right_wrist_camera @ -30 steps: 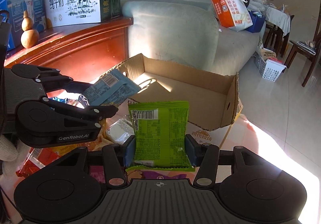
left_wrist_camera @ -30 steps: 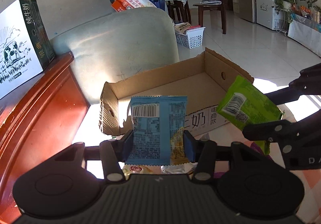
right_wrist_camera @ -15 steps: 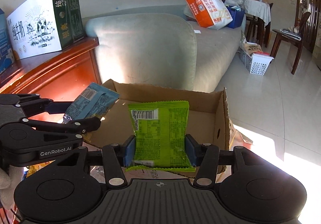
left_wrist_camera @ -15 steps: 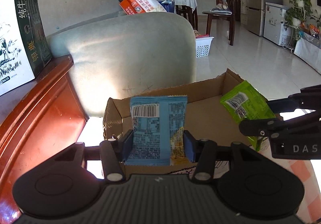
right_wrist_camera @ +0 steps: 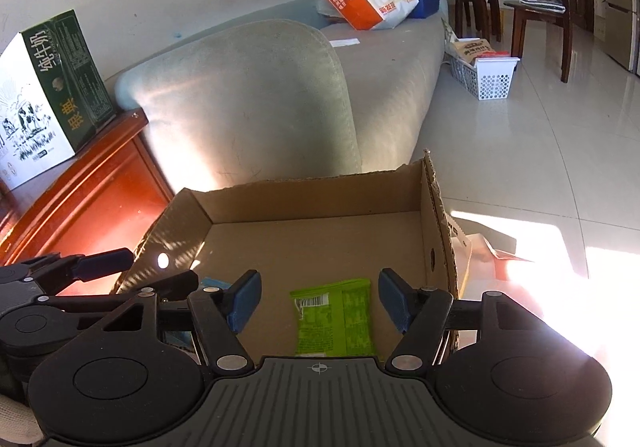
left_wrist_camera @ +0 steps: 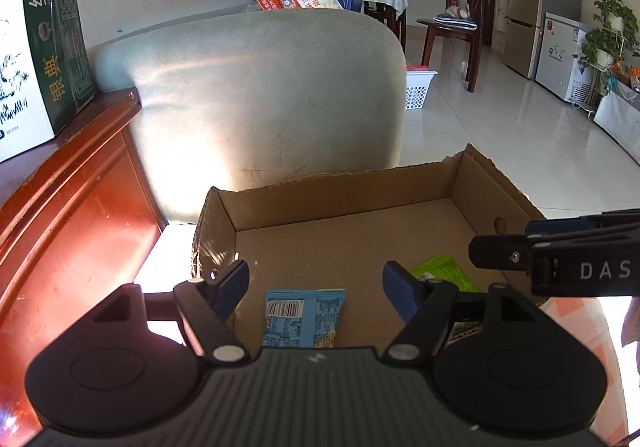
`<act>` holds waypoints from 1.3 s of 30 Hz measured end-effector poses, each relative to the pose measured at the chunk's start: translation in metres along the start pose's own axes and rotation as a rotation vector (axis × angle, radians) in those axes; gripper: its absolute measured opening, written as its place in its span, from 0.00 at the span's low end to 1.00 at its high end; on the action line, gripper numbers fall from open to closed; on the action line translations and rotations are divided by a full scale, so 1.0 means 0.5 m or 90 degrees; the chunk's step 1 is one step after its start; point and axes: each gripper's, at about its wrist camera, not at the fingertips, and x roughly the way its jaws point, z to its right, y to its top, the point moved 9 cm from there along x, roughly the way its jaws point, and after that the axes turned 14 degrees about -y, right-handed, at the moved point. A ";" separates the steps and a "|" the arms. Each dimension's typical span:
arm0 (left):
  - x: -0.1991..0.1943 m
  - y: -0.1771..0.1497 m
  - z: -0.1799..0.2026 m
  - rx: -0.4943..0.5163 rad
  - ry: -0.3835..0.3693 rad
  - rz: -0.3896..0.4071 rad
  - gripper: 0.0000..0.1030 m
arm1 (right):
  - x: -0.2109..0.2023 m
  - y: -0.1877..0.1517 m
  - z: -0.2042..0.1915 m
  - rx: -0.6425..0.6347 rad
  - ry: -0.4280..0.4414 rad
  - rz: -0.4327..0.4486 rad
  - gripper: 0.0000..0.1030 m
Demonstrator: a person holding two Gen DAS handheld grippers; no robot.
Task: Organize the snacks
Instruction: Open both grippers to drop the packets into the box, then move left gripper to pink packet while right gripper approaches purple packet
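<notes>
A shallow cardboard box lies open in front of both grippers. A blue snack packet lies flat on the box floor, below my open left gripper. A green snack packet lies flat on the box floor below my open right gripper; its corner also shows in the left wrist view. Both grippers hover over the box's near side, empty. The right gripper shows at the right of the left wrist view, the left gripper at the left of the right wrist view.
A grey sofa stands just behind the box. A red wooden cabinet with a milk carton box is at the left. A white basket and chairs stand on the tiled floor beyond.
Both grippers moved forward over the box and opened. The blue and green packets dropped from the jaws onto the box floor.
</notes>
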 end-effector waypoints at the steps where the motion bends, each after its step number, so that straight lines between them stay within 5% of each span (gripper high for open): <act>1: -0.007 -0.003 0.002 0.002 -0.002 -0.005 0.72 | -0.009 -0.004 -0.002 -0.009 0.006 0.001 0.65; 20: -0.088 -0.120 0.053 0.074 -0.068 -0.102 0.73 | -0.092 -0.119 -0.056 -0.257 0.107 -0.010 0.73; 39: -0.125 -0.291 0.169 0.226 -0.192 -0.206 0.72 | -0.111 -0.277 -0.033 -0.461 0.196 -0.104 0.73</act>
